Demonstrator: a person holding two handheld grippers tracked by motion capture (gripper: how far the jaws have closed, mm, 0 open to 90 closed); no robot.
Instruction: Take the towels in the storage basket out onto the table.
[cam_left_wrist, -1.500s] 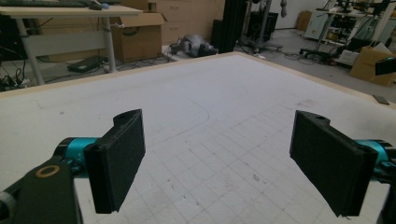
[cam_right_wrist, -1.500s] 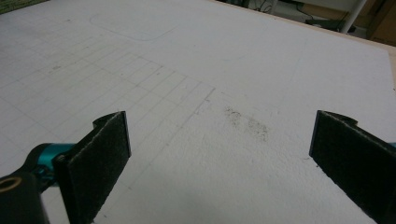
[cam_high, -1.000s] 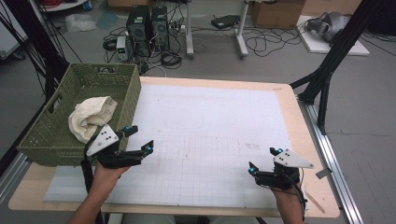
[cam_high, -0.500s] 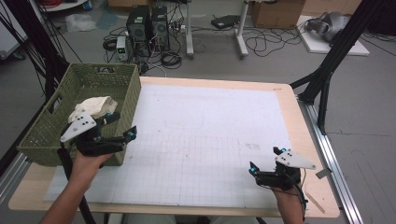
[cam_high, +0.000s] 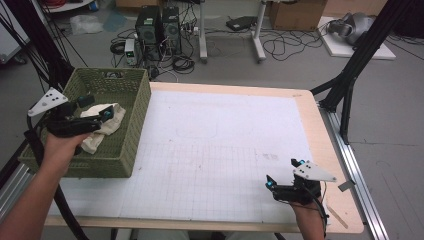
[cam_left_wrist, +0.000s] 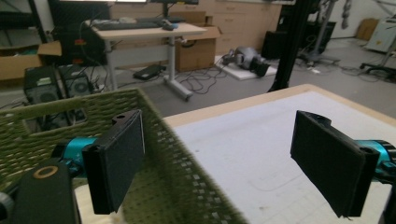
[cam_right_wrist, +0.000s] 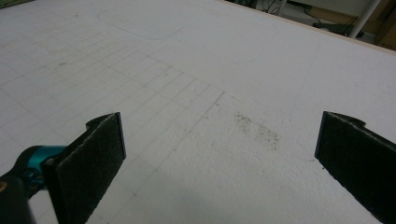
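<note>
A green woven basket (cam_high: 131, 145) stands on the table's left side with a cream cloth (cam_high: 111, 126) lying inside it. My left gripper (cam_high: 98, 107) hovers open over the basket, just above the cloth, with nothing between its jaws. In the left gripper view the open gripper (cam_left_wrist: 219, 163) looks across the basket's near wall (cam_left_wrist: 187, 186) toward the white mat. Near the table's front right edge my right gripper (cam_high: 282, 173) is held low, open and empty. In the right gripper view the gripper (cam_right_wrist: 219, 154) frames bare gridded mat (cam_right_wrist: 187, 70).
A white gridded mat (cam_high: 225, 140) covers most of the wooden table (cam_high: 320, 125). A faint dark smudge (cam_right_wrist: 259, 128) marks the mat ahead of the right gripper. Black frame struts (cam_high: 350, 80) rise at the right, and computers and cables (cam_high: 160, 25) lie on the floor behind.
My left gripper has moved left and back, from the mat in front of the basket to above the cloth in the basket. The right gripper has stayed put.
</note>
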